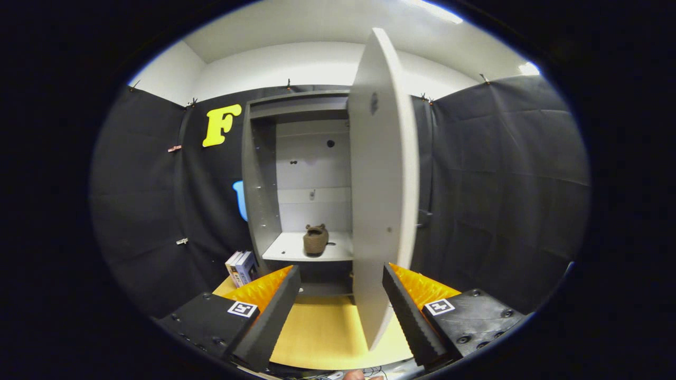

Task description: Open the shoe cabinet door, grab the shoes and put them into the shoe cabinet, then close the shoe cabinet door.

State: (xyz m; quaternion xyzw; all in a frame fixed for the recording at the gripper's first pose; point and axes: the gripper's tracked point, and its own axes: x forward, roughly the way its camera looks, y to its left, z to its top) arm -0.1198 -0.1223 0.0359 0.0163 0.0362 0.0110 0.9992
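Note:
The grey shoe cabinet [261, 174] stands ahead against the back wall with its interior exposed. Its door [383, 184] is swung out toward me, edge-on, and its lower part reaches down between my fingers, nearer the right one. A brown shoe [316, 239] rests on the cabinet's pale lower shelf [285, 249], well beyond the fingers. My gripper [340, 311] is open, the fingers spread wide on either side of the door's lower end, and neither presses on it.
A few books [241, 266] stand upright on the wooden table [322, 332] just left of the cabinet's base. Black cloth walls close in the left and right sides. A bit of a hand [355, 375] shows below the gripper.

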